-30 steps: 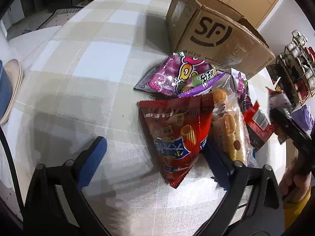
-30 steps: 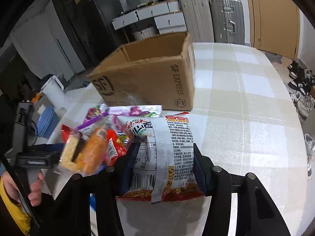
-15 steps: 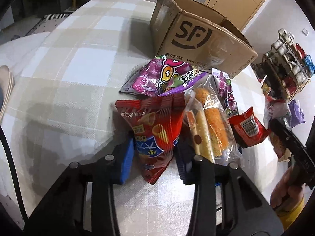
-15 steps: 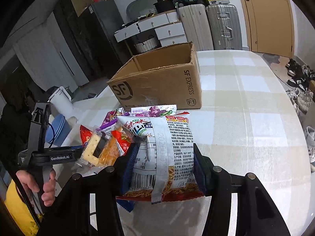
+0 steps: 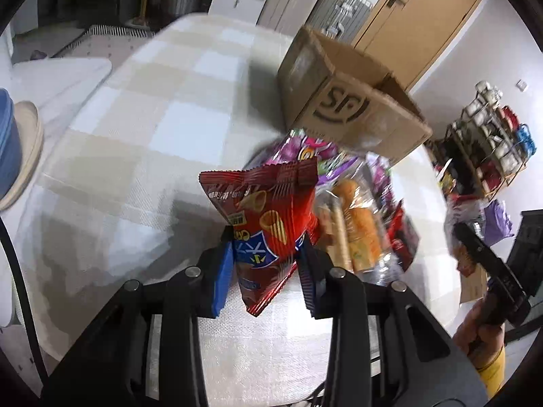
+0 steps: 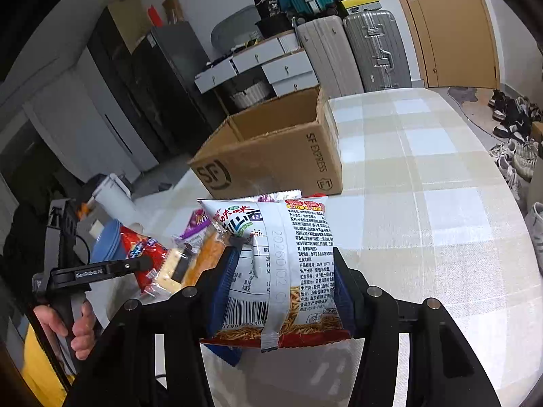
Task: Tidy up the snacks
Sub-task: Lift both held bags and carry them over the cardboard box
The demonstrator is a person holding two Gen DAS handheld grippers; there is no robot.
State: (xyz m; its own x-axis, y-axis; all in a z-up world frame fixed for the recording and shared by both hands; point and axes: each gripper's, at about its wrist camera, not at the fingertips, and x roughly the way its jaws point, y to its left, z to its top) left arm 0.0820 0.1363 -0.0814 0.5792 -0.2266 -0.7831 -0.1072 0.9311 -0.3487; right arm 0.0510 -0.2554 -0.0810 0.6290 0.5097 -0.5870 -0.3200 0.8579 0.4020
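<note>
My left gripper (image 5: 266,257) has a red snack bag (image 5: 271,210) between its blue pads. The jaws are closing, the pads press the bag, and it hangs tilted above the checked tablecloth (image 5: 142,129). My right gripper (image 6: 281,271) is shut on a white noodle snack bag (image 6: 281,237), held up off the table. An open cardboard box (image 6: 271,156) with an SF logo stands beyond both, also in the left wrist view (image 5: 342,101). In front of the box lie a purple bag (image 5: 305,149) and an orange cracker pack (image 5: 359,234).
A blue bowl (image 5: 6,142) sits off the table's left edge. Suitcases (image 6: 373,51) and drawers stand behind the box. A cup rack (image 5: 492,142) and shoes (image 6: 516,135) line the room's sides. A hand (image 6: 78,325) grips the left tool's handle.
My left jaws have closed from wide open onto the red bag and lifted it off the table. My right gripper keeps its white bag and has drifted slightly.
</note>
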